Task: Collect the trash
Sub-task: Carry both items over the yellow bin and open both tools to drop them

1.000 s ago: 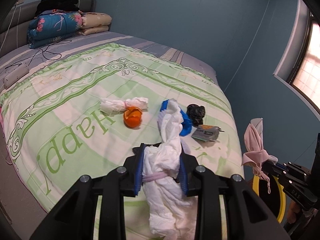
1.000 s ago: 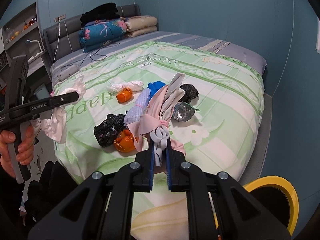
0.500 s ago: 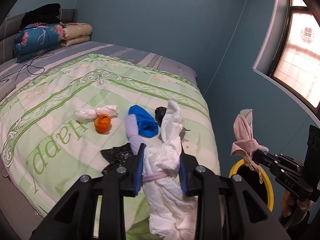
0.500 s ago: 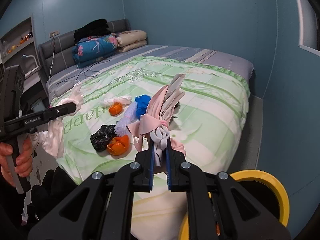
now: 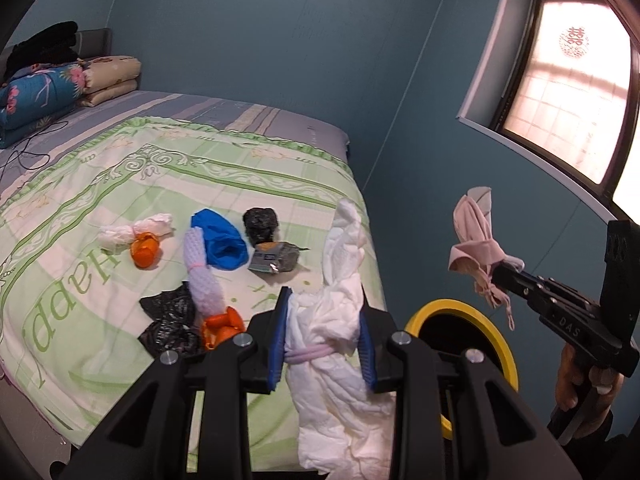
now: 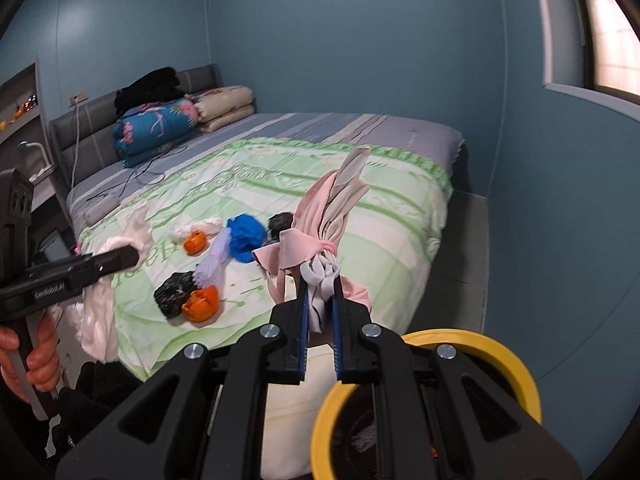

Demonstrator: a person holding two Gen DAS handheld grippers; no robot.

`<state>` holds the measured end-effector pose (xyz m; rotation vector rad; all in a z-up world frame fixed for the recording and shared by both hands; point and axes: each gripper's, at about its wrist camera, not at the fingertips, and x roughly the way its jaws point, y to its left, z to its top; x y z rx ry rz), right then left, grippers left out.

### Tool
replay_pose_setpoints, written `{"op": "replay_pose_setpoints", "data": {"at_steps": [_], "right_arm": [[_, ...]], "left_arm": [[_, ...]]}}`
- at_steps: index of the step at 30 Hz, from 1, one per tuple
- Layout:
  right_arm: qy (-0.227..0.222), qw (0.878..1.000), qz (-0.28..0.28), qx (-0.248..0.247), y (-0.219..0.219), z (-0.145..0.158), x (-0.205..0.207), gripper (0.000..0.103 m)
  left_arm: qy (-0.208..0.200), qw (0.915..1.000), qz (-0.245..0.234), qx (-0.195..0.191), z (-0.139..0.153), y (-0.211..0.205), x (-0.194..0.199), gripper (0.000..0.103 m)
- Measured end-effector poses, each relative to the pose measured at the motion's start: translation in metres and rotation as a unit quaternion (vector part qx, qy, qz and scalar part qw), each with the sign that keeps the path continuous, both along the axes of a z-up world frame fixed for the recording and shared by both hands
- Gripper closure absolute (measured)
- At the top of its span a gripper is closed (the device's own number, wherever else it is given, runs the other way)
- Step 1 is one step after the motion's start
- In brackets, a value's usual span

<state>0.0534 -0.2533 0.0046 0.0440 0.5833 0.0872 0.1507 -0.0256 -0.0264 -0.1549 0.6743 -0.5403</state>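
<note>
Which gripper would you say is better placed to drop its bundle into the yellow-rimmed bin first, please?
Probably the right. The right gripper, shut on the pink bundle, sits almost over the yellow-rimmed bin. The left gripper, holding the white bundle, is beside the bin, nearer the bed.

Yellow-rimmed bin: inside dark, contents unreadable; lower rim cut off behind the right gripper's frame. White bundle: its lower end runs off the bottom edge. Black bag and orange scrap partly covered by the left gripper. Shelf items too small to identify. Person: only hands in view.
</note>
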Motion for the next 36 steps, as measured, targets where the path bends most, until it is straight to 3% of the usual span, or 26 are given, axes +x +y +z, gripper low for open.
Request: {"op": "replay_pose_setpoints", "data": {"at_steps": [18, 36], "right_arm": [[-0.001, 0.997, -0.080, -0.009, -0.043, 0.008, -0.022, 0.094], [0.064, 0.985, -0.156, 0.034, -0.104, -0.038, -0.026, 0.093]], "left_arm": [[-0.005, 0.9947, -0.102, 0.018, 0.000, -0.079, -0.019, 0.075], [0.058, 0.9787, -0.197, 0.006, -0.043, -0.161, -0.017, 0.075]]}}
